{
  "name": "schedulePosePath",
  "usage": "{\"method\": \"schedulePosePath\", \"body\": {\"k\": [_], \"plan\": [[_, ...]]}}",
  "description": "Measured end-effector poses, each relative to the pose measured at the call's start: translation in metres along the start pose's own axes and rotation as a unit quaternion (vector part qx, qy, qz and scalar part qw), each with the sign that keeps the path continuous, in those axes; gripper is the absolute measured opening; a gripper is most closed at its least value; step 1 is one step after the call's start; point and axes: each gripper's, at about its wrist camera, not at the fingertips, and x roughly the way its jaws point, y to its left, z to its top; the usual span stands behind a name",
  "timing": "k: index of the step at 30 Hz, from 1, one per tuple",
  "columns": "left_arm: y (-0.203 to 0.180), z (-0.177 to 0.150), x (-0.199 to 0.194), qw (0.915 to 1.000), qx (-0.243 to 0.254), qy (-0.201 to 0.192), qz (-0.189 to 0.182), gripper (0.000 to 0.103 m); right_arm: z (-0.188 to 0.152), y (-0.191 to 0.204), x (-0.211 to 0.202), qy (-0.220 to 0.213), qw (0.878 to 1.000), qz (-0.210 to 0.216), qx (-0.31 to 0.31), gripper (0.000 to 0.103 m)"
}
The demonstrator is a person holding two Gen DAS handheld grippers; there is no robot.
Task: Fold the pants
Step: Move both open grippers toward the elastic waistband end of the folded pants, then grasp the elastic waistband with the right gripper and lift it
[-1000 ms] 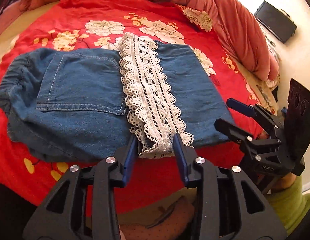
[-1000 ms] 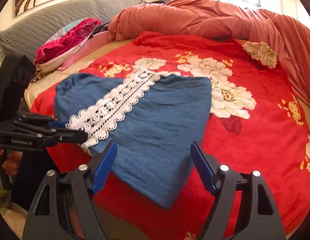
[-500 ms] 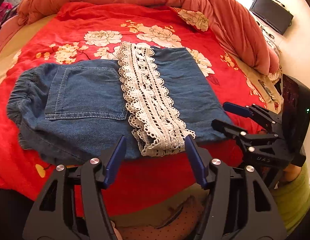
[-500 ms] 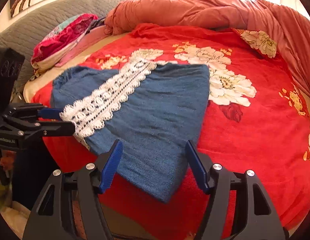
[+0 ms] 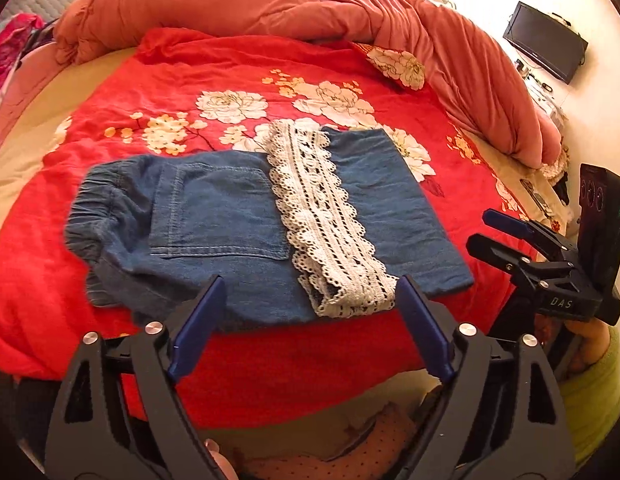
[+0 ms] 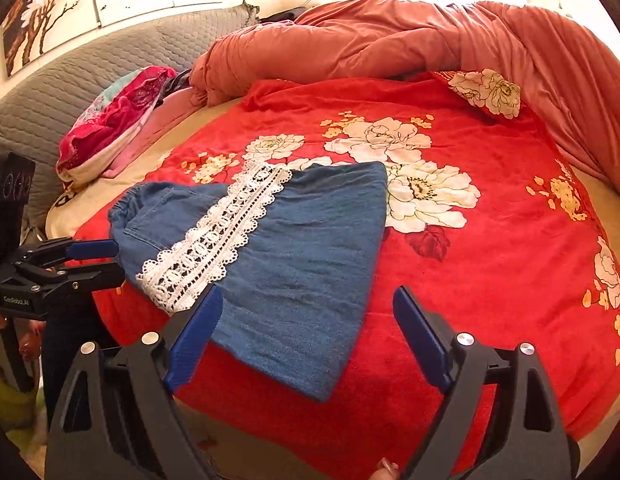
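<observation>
The folded blue denim pants [image 5: 246,232] lie flat near the front edge of a red blanket printed with white flowers [image 5: 238,76], which covers the bed. A band of white crochet lace trim [image 5: 329,224] runs across the fold, with the elastic waistband at the left end in the left wrist view. The left gripper [image 5: 310,312] hovers just in front of the lace end; its 2 blue-padded jaws have just been opening and stand wide, with nothing between them. The right gripper [image 6: 306,320] hangs over the pants' near corner, its jaws also just opened wide and empty. A rumpled salmon-pink quilt [image 6: 409,40] is heaped along the blanket's far side. A grey quilted headboard [image 6: 70,80] stands behind, beside a bright pink pillow [image 6: 114,120].
</observation>
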Motion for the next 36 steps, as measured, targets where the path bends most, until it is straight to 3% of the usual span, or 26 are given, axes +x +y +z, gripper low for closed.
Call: {"method": "schedulePosePath", "body": {"k": [3, 15, 30, 31, 34, 36], "plan": [[0.011, 0.0, -0.009, 0.9999, -0.006, -0.009, 0.01, 0.088, 0.003, 0.004, -0.001, -0.002, 1.0, -0.001, 0.001, 0.095], [0.086, -0.015, -0.031, 0.9944, -0.086, -0.016, 0.059, 0.091, 0.039, 0.042, 0.017, 0.006, 0.999, 0.029, -0.03, 0.096], [0.123, -0.017, -0.015, 0.9911, -0.125, -0.008, 0.046, 0.091, 0.106, 0.121, 0.093, 0.064, 0.986, 0.105, -0.112, 0.096], [0.124, -0.017, -0.013, 0.9909, -0.127, -0.009, 0.042, 0.089, 0.11, 0.128, 0.1, 0.072, 0.984, 0.111, -0.12, 0.096], [0.126, -0.015, -0.008, 0.9904, -0.136, -0.008, 0.024, 0.068, 0.118, 0.144, 0.118, 0.095, 0.977, 0.128, -0.139, 0.096], [0.125, -0.014, -0.003, 0.9901, -0.139, -0.008, 0.018, 0.063, 0.124, 0.153, 0.13, 0.11, 0.973, 0.138, -0.147, 0.096]]}}
